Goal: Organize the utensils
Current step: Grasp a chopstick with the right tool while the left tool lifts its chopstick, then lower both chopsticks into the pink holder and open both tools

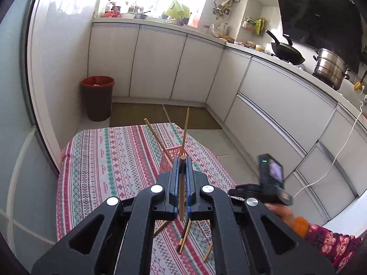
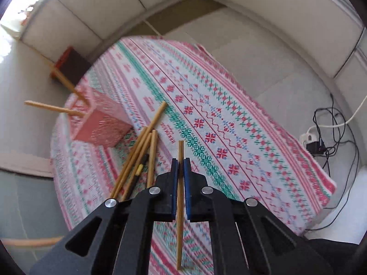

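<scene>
Both my hand-held grippers pinch one chopstick each: left [image 1: 182, 160], right [image 2: 180, 160]. Pink basket [image 2: 101, 123] near table's far-left edge holds two; loose chopsticks [image 2: 140, 160] beside it. Judgement: tilt sticks upright, release over basket mouth.

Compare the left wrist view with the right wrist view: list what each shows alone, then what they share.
Left wrist only: left gripper shut on a chopstick, the bin, wok and steamer pot.
Right wrist only: right gripper shut on another chopstick, power strip.
Both: patterned tablecloth, pink basket holding two chopsticks, loose chopsticks.
</scene>
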{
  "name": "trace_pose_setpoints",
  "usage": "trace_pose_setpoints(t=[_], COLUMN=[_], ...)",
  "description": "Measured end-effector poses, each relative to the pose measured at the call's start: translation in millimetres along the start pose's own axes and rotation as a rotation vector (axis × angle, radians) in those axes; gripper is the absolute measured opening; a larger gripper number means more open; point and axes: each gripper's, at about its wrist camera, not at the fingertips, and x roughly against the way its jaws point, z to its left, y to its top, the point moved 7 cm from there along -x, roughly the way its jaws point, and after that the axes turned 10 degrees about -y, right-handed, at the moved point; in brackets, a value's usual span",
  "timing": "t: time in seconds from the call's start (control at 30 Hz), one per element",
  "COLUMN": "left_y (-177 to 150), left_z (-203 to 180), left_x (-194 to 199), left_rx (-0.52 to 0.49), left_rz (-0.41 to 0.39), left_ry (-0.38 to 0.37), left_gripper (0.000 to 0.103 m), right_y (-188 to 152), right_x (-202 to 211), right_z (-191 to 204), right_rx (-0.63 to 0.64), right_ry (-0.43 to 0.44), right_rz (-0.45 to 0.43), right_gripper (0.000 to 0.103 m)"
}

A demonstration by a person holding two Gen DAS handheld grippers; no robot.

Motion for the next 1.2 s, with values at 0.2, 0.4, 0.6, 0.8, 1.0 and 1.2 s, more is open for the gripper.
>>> trace_pose_setpoints(t=[0.2,0.4,0.6,0.8,1.0,1.2], left_y=[-4.3,0.7,36.4,81.3,115.0,120.5], left_z=[-9.9,-24.5,-44.9,-48.9,-36.5,-6.5], left_x=[1.6,-2.9,-4.1,-18.3,-55.1,-108.9], left_rx=[0.029,0.050,0.013,-0.021,-0.034,-0.009], left_rz=[-0.009,0.001,-0.036,-0.095,-0.126,-0.100], left_ry=[0.034,0.053,0.085,0.128,0.158,0.190], left_gripper=[0.004,0.004,0.004,0.004,0.004,0.004], right_y=[-19.8,-28.9,5.3,51.2,92.8,119.1], right_x=[84.5,162.5,228.5,259.8,265.1,235.6], right_z=[-18.1,-26.2,-11.8,11.5,38.3,66.7], right_rx=[0.046,0.080,0.065,0.066,0.104,0.164], right_ry=[0.122,0.183,0.265,0.325,0.333,0.296], right_rz=[-0.101,-0.244,-0.368,-0.426,-0.471,-0.480], right_gripper=[0.005,0.005,0.005,0.005,0.005,0.005])
